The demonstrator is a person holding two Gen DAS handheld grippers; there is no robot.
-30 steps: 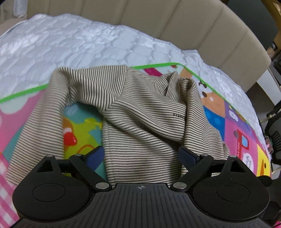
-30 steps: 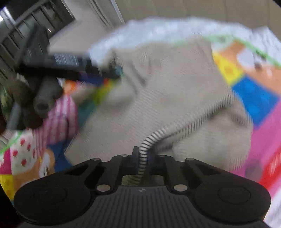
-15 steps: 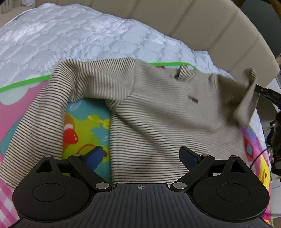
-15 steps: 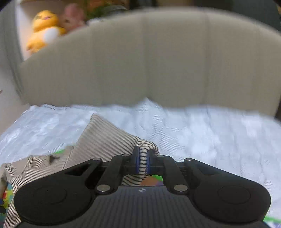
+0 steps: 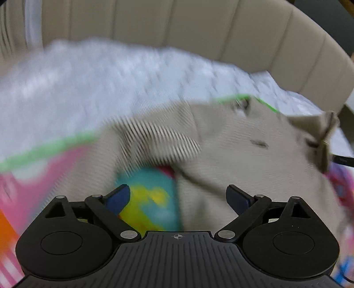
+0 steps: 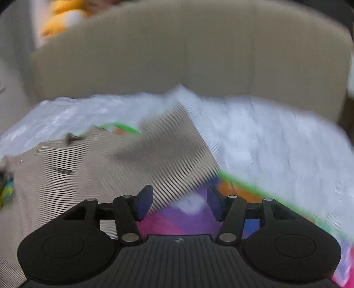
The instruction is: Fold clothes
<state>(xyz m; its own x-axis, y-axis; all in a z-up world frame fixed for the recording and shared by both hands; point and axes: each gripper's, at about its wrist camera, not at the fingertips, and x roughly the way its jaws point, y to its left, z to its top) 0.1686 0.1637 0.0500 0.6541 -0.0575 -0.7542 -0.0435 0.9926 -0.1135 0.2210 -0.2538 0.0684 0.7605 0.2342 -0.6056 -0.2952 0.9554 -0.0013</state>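
Note:
A beige top with thin dark stripes (image 5: pixel 232 159) lies spread on a colourful play mat (image 5: pixel 150 199), blurred by motion. Its left sleeve (image 5: pixel 154 137) runs down toward the left. My left gripper (image 5: pixel 178 197) hangs open above the mat and the top's side edge, with nothing between its fingers. In the right wrist view the top's other sleeve (image 6: pixel 168 159) lies stretched out flat toward the mat's green border. My right gripper (image 6: pixel 179 206) is opening; the sleeve's cuff edge lies just ahead of the left pad (image 6: pixel 145 203), and neither pad presses on it.
The mat lies on a white quilted mattress (image 6: pixel 276 144) with a beige padded headboard (image 6: pixel 188 55) behind it. A yellow plush toy (image 6: pixel 59 20) sits beyond the headboard at upper left. The mattress edge drops off at the right in the left wrist view.
My right gripper let go of the striped sleeve it held pinched, and the sleeve now lies spread flat. The left gripper's view swung a little and blurred; its jaws stayed open.

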